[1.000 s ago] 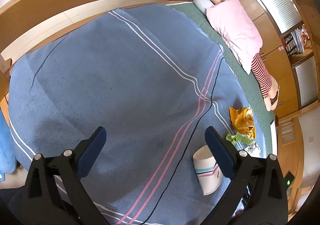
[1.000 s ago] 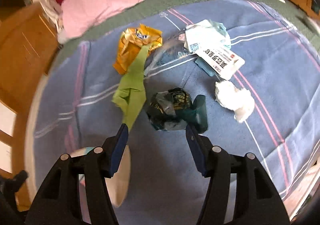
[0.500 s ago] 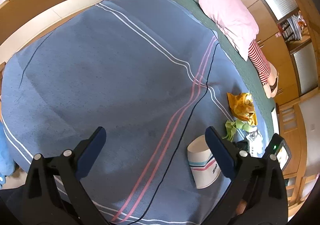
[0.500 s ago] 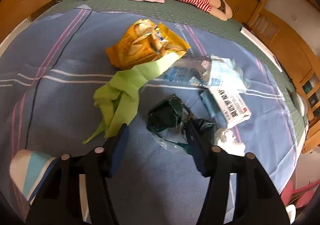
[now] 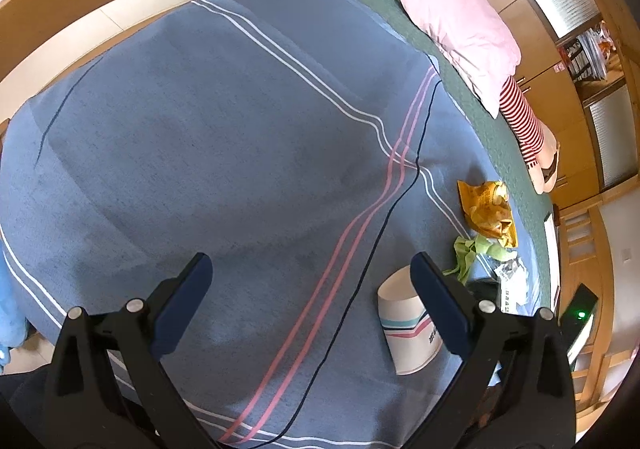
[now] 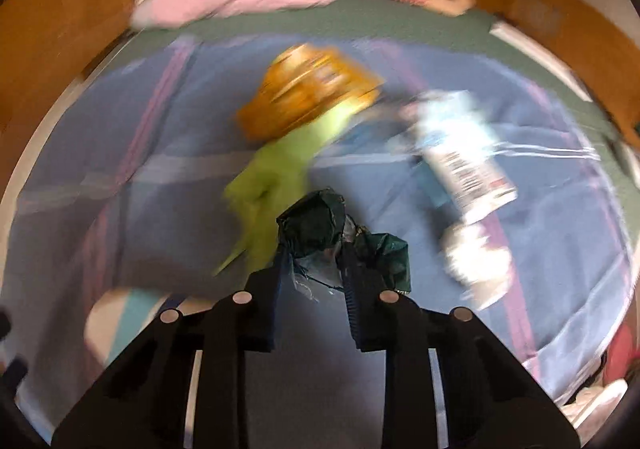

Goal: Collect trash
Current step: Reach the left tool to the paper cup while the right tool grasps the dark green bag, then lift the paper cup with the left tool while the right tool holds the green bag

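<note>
My right gripper is shut on a crumpled dark green wrapper, which sticks out above and to the right of the fingers. Around it on the blue blanket lie a green paper, an orange snack bag, a white printed packet and a white crumpled tissue; this view is motion-blurred. A paper cup lies on its side beside my open, empty left gripper, just inside its right finger. The left wrist view also shows the orange bag and green paper.
A blue striped blanket covers the bed, with a thin black cable across it. A pink pillow and a striped-legged doll lie at the far edge. Wooden bed frame and cabinets surround the bed.
My right gripper closed on the dark green wrapper and is moving fast with it, blurring the view. The left gripper stayed open and shifted only slightly.
</note>
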A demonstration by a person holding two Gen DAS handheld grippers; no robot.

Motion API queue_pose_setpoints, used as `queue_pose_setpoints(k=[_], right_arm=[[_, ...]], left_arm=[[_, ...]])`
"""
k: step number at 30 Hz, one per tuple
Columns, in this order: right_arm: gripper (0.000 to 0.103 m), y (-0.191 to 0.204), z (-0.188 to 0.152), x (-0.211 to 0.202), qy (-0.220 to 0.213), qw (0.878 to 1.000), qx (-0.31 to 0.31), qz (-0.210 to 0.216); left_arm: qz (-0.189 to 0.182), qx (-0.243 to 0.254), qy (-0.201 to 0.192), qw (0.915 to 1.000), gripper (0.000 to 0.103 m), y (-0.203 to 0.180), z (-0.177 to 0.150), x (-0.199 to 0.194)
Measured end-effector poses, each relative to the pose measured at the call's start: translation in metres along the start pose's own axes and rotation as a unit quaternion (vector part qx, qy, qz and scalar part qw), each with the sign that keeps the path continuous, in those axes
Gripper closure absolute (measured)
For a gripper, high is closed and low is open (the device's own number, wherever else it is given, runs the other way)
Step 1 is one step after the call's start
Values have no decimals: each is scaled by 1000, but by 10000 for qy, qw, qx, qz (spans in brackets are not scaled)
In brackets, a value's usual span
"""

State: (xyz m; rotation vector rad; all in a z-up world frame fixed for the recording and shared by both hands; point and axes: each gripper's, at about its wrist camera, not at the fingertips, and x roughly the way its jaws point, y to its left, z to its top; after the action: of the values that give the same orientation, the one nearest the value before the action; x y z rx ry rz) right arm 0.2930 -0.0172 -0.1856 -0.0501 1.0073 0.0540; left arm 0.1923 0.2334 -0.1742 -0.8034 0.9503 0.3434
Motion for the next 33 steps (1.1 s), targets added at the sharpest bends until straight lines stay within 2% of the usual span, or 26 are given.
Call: queue_pose_setpoints(k=[2, 4, 7, 11, 15, 16, 18, 20, 22, 23, 25, 28, 30, 33], right_arm=[[76, 15, -5, -2, 103, 9994, -294, 181], [76, 27, -12, -6, 243, 9969, -448, 603], [76, 41, -22, -12, 432, 9924, -639, 962], [76, 53, -37, -20, 785, 9806, -628, 1681], [76, 65, -48, -29, 902, 9675, -733, 2247], [76, 66, -48, -31, 867, 9674, -728, 2267], [76, 64, -45, -37, 615, 9758, -645, 1995], [76, 57, -40, -46, 201, 9882, -521, 1425], [76, 40, -35, -53, -97, 9945, -71, 1041], [76, 33, -33, -53, -152, 9952, 114, 961], [76, 17, -29, -56, -301, 9960, 514, 667], [76, -4, -27, -66, -590, 9929, 963, 375], [76, -14, -28, -67, -678, 9906, 1147, 300], [76, -18, -31, -62, -530, 9906, 1203, 381]], left_arm=[[15, 26, 27, 10000, 4, -1, -1, 2], [34, -10, 37, 10000, 4, 0, 0, 3], [34, -111, 51, 9999, 4, 3, 0, 4], [36, -105, 62, 9999, 4, 4, 2, 5], [52, -204, 70, 9998, 4, 9, 4, 5], [59, -235, 66, 9997, 4, 11, 4, 5], [50, -300, 36, 9995, 4, 14, 5, 3], [50, -367, -20, 9993, 4, 17, 5, 1], [56, -263, -43, 9996, 4, 13, 5, -1], [49, -118, -22, 9999, 4, 9, 4, -1], [58, 679, 206, 9975, 4, -14, -3, 7], [230, 1638, 492, 9850, 4, -42, -22, 20], [318, 1843, 609, 9805, 4, -48, -29, 27], [441, 2214, 922, 9698, 4, -54, -35, 38]])
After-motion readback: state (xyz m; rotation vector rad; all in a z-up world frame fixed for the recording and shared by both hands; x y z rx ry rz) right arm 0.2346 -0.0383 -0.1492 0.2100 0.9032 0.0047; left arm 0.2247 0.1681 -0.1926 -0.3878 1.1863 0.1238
